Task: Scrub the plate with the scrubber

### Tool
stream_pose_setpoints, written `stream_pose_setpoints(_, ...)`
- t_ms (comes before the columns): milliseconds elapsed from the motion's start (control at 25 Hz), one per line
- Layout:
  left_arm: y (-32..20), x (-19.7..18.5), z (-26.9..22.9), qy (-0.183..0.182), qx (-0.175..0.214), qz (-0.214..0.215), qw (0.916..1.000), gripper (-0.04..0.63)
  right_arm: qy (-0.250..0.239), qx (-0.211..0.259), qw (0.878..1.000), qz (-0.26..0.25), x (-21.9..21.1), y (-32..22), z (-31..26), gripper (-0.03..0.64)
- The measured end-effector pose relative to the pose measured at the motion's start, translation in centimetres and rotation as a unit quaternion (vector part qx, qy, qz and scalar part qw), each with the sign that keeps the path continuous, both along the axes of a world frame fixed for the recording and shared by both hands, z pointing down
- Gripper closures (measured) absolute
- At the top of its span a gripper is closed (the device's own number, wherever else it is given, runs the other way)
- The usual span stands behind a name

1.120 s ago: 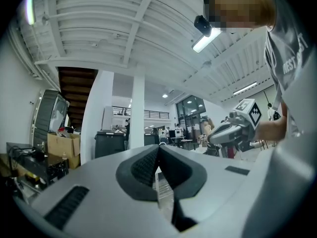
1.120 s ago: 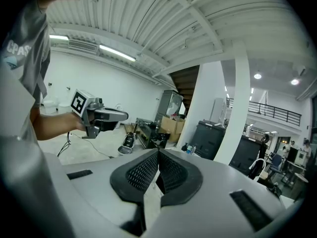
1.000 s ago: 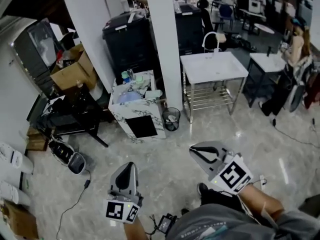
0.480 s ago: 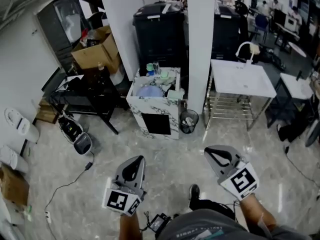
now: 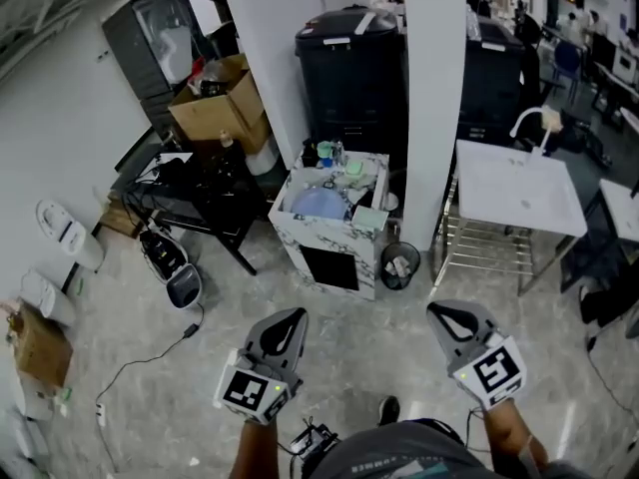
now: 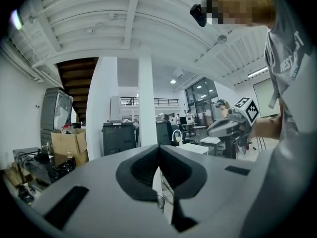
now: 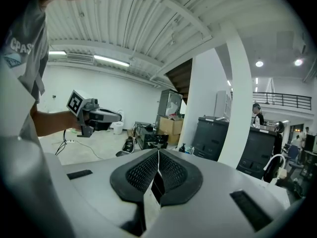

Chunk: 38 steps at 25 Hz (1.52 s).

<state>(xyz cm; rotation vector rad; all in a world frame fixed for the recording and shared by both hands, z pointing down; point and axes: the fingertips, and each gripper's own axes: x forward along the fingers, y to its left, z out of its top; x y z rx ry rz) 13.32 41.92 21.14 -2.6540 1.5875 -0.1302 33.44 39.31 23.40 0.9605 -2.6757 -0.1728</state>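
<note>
Both claws have their jaws pressed together with nothing in them. The left claw (image 5: 288, 322) and right claw (image 5: 444, 317) hang over the floor (image 5: 359, 317), well short of the marble table (image 5: 329, 252). The bluish plate (image 5: 319, 205) sits on top of that table, tiny from here. I can't pick out the scrubber among the small stuff (image 5: 339, 163) behind the plate. The forearms (image 5: 255, 457) get cut off at the bottom edge.

At twelve o'clock, the stand (image 5: 290, 238) holds a bluish round thing (image 5: 318, 206), plate or bowl unclear, and items (image 5: 329, 153) too small to name. At six, the bottom edge cuts the left forearm (image 5: 258, 454).
</note>
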Motion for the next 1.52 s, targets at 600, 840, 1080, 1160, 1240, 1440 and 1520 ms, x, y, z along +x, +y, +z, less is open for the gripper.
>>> stream_pose_setpoints(600, -8.2, 2.6, -0.2, -0.019, -0.013, -0.004, 0.9997, 0.594, -0.013, -0.029, 0.999, 0.013, 4.1, -7.6, 1.9, 0.586)
stream_pose_setpoints(840, -12.0, 1.1, 0.2, -0.013, -0.015, 0.007, 0.9998, 0.594, -0.004, -0.034, 0.999, 0.029, 3.1, -10.6, 2.3, 0.586)
stream_pose_setpoints(1080, -16.8, -1.7, 0.2, -0.014, -0.009, 0.018, 0.9997, 0.594, 0.008, -0.028, 0.999, 0.039, 0.7, -15.1, 1.7, 0.586)
stream_pose_setpoints(1160, -18.7, -3.1, -0.2, -0.011, -0.006, 0.019, 0.9997, 0.594, 0.009, -0.024, 0.999, 0.044, -0.5, -17.0, 1.3, 0.586)
stream_pose_setpoints(1240, -20.6, -4.8, 0.0, -0.011, -0.008, 0.020, 0.9997, 0.594, 0.011, -0.024, 0.999, 0.048, -2.1, -19.0, 1.3, 0.586)
stream_pose_setpoints(1440, -25.1, -8.6, 1.0, -0.005, -0.014, 0.029, 0.9995, 0.594, 0.016, -0.031, 0.998, 0.059, -6.2, -23.3, 1.7, 0.586)
stream_pose_setpoints(1520, -26.8, -9.7, 1.5, 0.001, -0.022, 0.038, 0.9990, 0.594, 0.018, -0.033, 0.997, 0.063, -7.9, -24.9, 1.9, 0.586)
